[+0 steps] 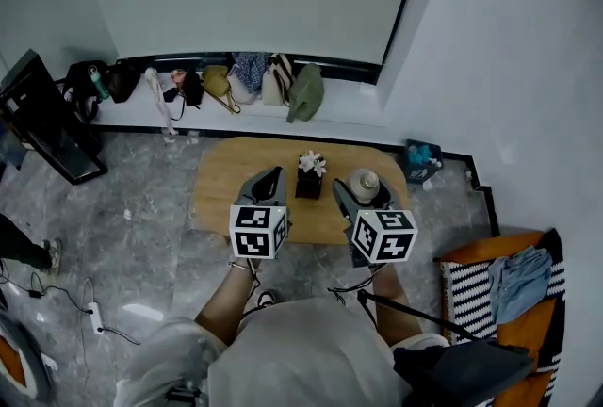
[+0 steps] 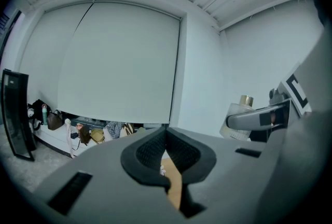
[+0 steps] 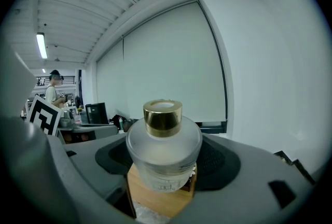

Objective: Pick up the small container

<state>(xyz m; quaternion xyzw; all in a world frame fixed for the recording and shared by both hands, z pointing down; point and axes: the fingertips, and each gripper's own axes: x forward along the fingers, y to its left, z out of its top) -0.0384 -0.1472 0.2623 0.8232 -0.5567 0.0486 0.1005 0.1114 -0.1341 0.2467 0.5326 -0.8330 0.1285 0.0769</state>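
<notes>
The small container is a frosted glass bottle (image 3: 164, 151) with a gold cap. It sits between the black pads of my right gripper (image 3: 165, 168), which is shut on it. In the head view the bottle (image 1: 364, 184) is over the right part of the wooden table (image 1: 226, 184), inside the right gripper (image 1: 364, 196). Whether its base still touches the wood I cannot tell. My left gripper (image 1: 271, 177) hovers over the table's middle, left of the bottle, shut and empty. In the left gripper view its jaws (image 2: 167, 166) meet at the top, and the bottle (image 2: 239, 116) shows at the right.
A dark pot of white flowers (image 1: 310, 175) stands between the two grippers. Several bags (image 1: 236, 80) lie on the ledge under the window. A black screen (image 1: 42, 118) leans at the left. A chair with clothes (image 1: 509, 287) is at the right.
</notes>
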